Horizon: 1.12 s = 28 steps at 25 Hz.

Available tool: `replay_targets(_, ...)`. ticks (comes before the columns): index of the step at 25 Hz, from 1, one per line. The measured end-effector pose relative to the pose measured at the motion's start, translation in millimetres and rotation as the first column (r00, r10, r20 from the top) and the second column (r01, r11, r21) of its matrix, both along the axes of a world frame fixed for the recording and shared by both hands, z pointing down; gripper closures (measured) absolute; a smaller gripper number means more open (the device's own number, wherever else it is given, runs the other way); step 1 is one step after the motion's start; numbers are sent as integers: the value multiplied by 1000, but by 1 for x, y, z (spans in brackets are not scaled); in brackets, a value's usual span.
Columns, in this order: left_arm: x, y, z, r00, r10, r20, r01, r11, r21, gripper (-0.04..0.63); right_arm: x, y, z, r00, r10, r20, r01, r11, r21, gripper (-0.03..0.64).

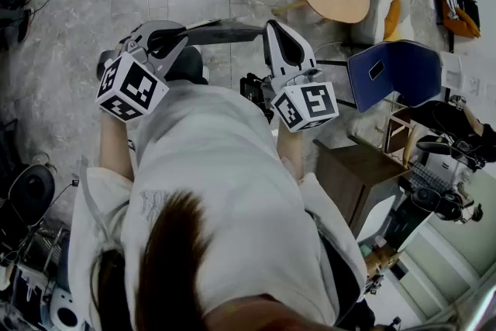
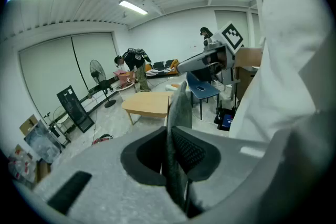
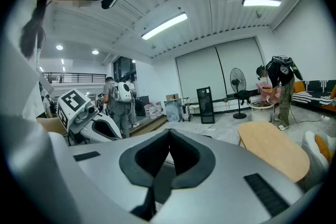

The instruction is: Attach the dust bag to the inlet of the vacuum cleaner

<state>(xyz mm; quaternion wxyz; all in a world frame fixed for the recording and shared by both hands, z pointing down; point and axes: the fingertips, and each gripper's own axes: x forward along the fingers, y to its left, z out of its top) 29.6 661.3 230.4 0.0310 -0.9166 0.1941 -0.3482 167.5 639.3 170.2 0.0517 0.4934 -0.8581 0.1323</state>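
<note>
Dust bag [image 1: 221, 32] [image 2: 180, 105]: thin flat grey sheet, held up in the air above the floor and pinched at one end in the left tool [image 2: 175, 149]. It lies roughly level, and its far end reaches close to the right tool [image 1: 270, 28]; contact there is unclear.
</note>
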Motion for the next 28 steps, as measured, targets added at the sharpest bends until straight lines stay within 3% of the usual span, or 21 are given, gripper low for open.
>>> replay_targets(12, 20, -22, -3, 999, 35, -28, -35, 999, 3, 555, 14, -21, 1, 1000, 28, -4, -28, 1000, -4, 615)
replay_targets(28, -56, -121, -1, 999, 29, -44, -29, 1000, 9, 555, -62, -109, 10, 1000, 24, -7, -24, 999, -32, 615)
